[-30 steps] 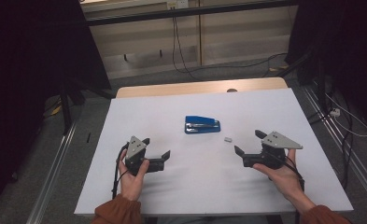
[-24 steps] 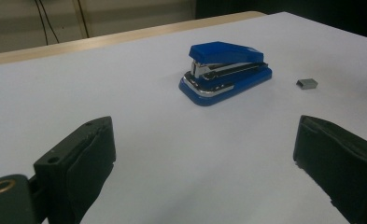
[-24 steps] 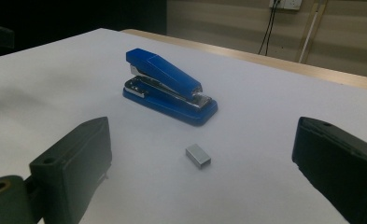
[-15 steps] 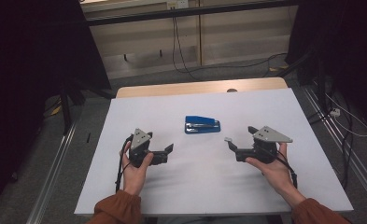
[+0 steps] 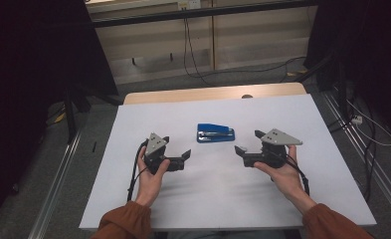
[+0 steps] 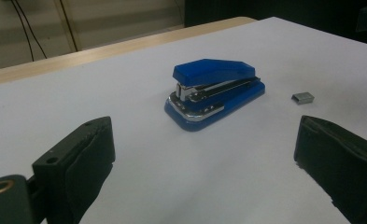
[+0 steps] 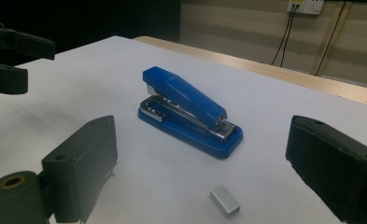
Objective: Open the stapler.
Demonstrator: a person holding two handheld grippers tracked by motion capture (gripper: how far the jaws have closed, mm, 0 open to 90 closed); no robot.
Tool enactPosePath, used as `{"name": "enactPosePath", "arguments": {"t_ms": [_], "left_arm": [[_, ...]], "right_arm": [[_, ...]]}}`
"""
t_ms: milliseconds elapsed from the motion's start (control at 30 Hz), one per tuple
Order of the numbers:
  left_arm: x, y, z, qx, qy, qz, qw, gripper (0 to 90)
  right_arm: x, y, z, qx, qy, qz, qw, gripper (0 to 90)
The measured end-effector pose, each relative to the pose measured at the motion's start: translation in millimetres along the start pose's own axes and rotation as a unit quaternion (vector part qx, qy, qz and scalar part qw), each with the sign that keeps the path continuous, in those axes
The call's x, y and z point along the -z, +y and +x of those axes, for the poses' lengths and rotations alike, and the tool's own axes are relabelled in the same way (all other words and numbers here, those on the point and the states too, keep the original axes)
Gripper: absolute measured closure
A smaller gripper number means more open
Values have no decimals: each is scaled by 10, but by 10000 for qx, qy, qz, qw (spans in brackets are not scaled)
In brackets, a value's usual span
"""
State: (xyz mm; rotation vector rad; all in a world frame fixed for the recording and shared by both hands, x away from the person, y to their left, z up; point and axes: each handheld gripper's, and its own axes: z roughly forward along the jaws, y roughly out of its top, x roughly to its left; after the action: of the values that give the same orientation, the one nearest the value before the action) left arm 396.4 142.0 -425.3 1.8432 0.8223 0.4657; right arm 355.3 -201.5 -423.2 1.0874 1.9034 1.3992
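Both hands hover low, left gripper and right gripper released, flanking the closed blue stapler.

White-topped table with a bare wooden strip along the far edge. Near its middle, a blue stapler lying flat. Just beside the stapler, a small staple block.

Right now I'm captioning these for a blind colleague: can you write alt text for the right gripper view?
A blue stapler lies on a white table, framed between the right gripper's two open black jaws. A small block of staples lies just in front of it, apart from it.
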Motion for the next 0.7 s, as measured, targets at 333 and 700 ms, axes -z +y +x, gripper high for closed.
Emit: {"name": "enactPosePath", "arguments": {"t_ms": [333,700], "left_arm": [[-94,147,53,-35,100,-79,9999,49],[-320,301,47,-158,-15,-242,9996,49]], "right_arm": [[-159,106,27,95,45,46,9999,93],[-429,209,51,156,137,-97,9997,97]]}}
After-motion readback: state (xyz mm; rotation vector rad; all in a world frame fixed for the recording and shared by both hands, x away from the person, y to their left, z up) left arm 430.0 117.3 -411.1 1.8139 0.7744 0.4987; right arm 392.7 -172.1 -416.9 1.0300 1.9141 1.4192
